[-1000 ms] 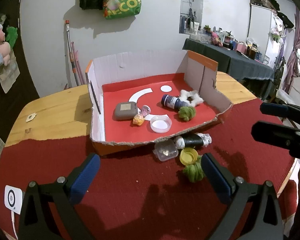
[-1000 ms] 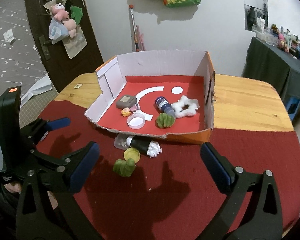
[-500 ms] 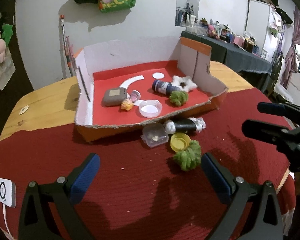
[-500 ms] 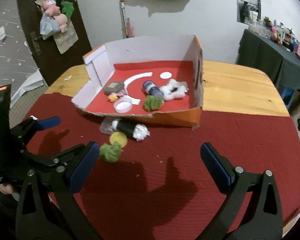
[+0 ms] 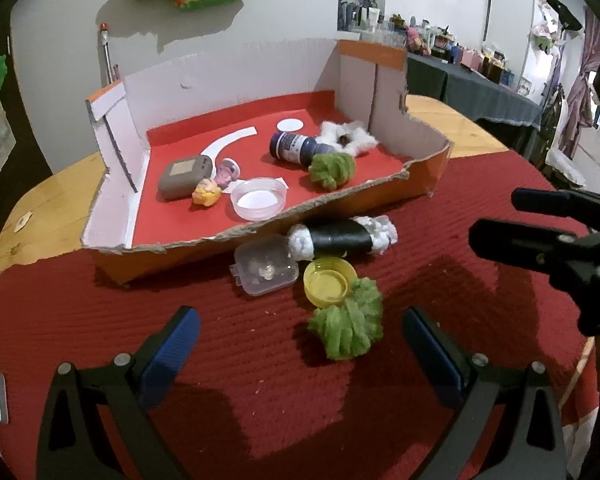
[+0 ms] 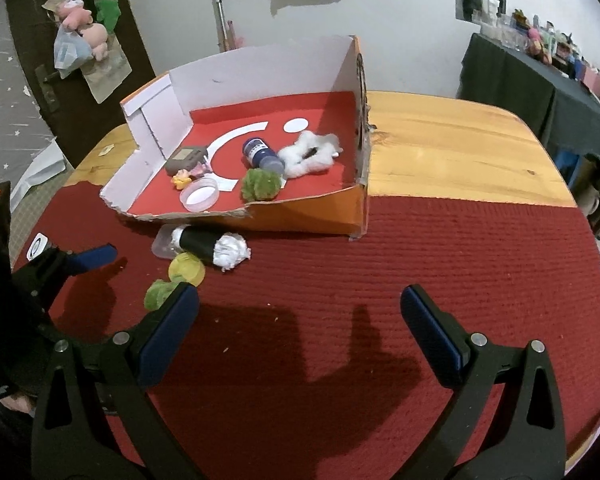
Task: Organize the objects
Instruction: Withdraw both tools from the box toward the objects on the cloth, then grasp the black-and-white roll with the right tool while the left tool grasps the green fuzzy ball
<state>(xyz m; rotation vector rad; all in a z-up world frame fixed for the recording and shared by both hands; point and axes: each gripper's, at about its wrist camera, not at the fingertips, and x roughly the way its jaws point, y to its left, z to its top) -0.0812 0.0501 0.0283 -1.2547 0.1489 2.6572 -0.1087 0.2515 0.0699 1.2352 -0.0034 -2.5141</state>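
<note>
Both grippers, left (image 5: 300, 344) and right (image 6: 299, 320), hovered with jaws wide, empty. Green pompom (image 5: 346, 324) lay on red tabletop (image 5: 220, 380) touching yellow cap (image 5: 327, 282), just outside box (image 5: 228, 250).

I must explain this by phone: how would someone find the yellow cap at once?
Find the torn cardboard box on the red mat. Four things lie just outside its front wall. The yellow cap is the round open one, between the clear square case and the green pompom.
</note>
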